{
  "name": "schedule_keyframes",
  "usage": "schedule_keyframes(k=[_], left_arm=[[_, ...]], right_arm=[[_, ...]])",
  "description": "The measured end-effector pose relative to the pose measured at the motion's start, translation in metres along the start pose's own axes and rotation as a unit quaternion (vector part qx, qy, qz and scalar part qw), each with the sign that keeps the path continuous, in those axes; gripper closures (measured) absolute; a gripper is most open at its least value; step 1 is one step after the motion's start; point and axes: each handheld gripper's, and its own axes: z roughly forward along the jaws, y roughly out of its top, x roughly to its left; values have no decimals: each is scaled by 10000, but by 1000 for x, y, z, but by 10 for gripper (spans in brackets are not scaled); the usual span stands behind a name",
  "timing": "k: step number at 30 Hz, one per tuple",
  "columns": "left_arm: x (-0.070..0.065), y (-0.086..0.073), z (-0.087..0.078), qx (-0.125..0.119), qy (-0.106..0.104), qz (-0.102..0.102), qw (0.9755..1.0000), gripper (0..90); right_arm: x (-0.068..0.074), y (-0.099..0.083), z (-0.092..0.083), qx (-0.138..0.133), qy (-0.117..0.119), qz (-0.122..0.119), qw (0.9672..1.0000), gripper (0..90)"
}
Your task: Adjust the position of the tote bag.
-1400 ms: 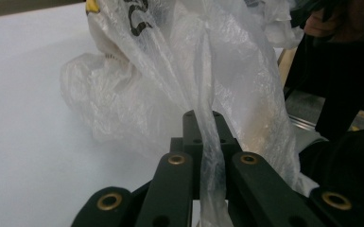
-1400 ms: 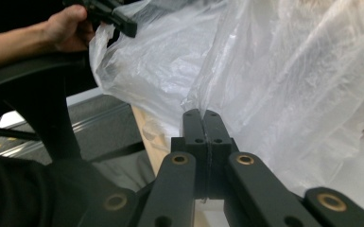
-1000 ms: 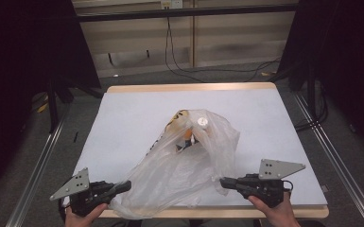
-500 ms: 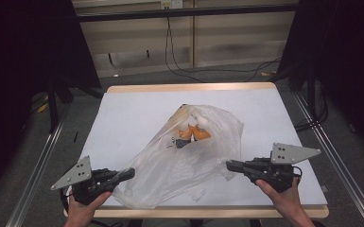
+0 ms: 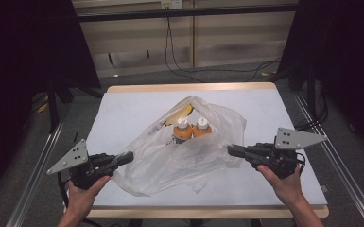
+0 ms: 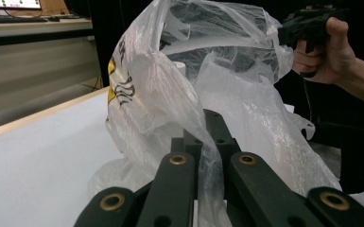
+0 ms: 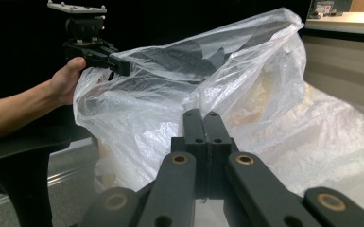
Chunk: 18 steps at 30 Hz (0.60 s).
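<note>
Clear, milky-white plastic bag (image 5: pixel 189 151) over the middle of the table, printed near its far side with a yellow patch and dark lettering. Two orange bottles (image 5: pixel 191 132) with white caps inside, seen through the film. Table (image 5: pixel 123 109) pale grey-white on top, edged in light wood along the far and near edges. Left gripper (image 5: pixel 125 158) near the left edge and right gripper (image 5: pixel 231 150) near the right edge both black, each topped with a grey three-cornered plate; brass-coloured rivets on the black jaws. Dark grey floor around, black cables beyond the far edge.
</note>
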Motion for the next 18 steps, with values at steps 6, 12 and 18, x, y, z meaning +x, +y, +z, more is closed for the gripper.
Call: schedule_keyframes(k=[6,12,18], left_arm=[[5,11,-1,-89,170,72,9998,899],[12,26,-2,-218,212,111,9995,900],[21,43,2,-424,300,150,9985,899]], right_arm=[[-5,13,-3,-168,-124,-20,9998,900],[-12,34,-9,-345,-200,-93,9992,900],[-23,51,-13,-516,-313,-160,9980,900]])
